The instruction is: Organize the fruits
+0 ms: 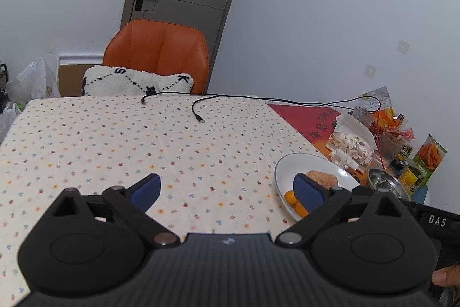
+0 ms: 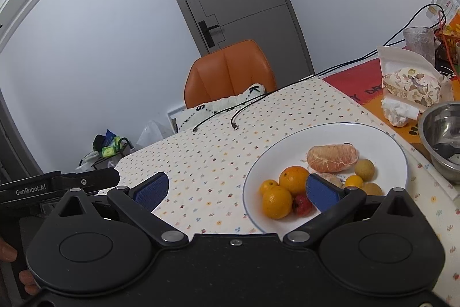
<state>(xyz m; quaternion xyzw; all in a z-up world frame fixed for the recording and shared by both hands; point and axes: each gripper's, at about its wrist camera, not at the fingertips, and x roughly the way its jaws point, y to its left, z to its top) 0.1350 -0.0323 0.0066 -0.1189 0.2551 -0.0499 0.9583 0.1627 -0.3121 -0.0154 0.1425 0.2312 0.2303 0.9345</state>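
A white plate (image 2: pixel 359 134) on the dotted tablecloth holds several fruits: a peeled pomelo piece (image 2: pixel 332 158), oranges (image 2: pixel 293 177), a small red fruit (image 2: pixel 302 205) and small yellow-green fruits (image 2: pixel 364 169). My right gripper (image 2: pixel 237 190) is open, its right pad over the plate's near side, its left pad over the cloth. In the left wrist view the same plate (image 1: pixel 290 167) lies at the right, with the pomelo piece (image 1: pixel 322 177) and two small oranges (image 1: pixel 294 202) showing. My left gripper (image 1: pixel 227 189) is open and holds nothing.
A steel bowl (image 2: pixel 440 131) stands right of the plate, with a tissue pack (image 2: pixel 411 88), a glass (image 2: pixel 418 41), cans (image 1: pixel 414 177) and snack bags (image 1: pixel 429 154) behind. Black cables (image 1: pixel 201 105) cross the far table. An orange chair (image 1: pixel 156 53) with a cushion (image 1: pixel 135 81) stands beyond.
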